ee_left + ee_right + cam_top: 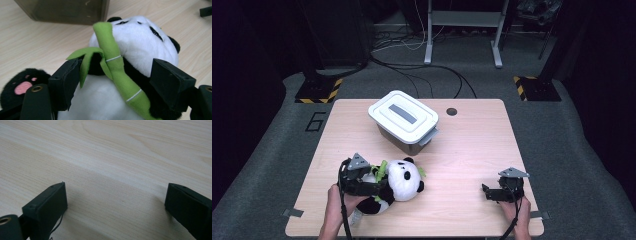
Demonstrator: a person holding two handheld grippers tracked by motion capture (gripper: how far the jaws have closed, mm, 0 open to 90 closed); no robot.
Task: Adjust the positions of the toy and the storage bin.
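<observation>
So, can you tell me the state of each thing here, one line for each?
Panda: lying on the table, between the jaws of the left hand-held gripper.
Box: lid on, closed, standing apart from the panda.
Left hand-held gripper: jaws around the panda's body, pads not clearly pressing.
Right hand-held gripper: open, nothing between the jaws, low over the table.

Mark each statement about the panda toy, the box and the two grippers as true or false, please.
1. The plush panda lies between the left gripper fingers. True.
2. The storage box has no lid. False: a white lid covers it.
3. The right gripper holds a green bamboo stalk. False: bare table lies between its fingers; the bamboo stalk is on the panda.
4. The box stands beyond the panda. True.
</observation>
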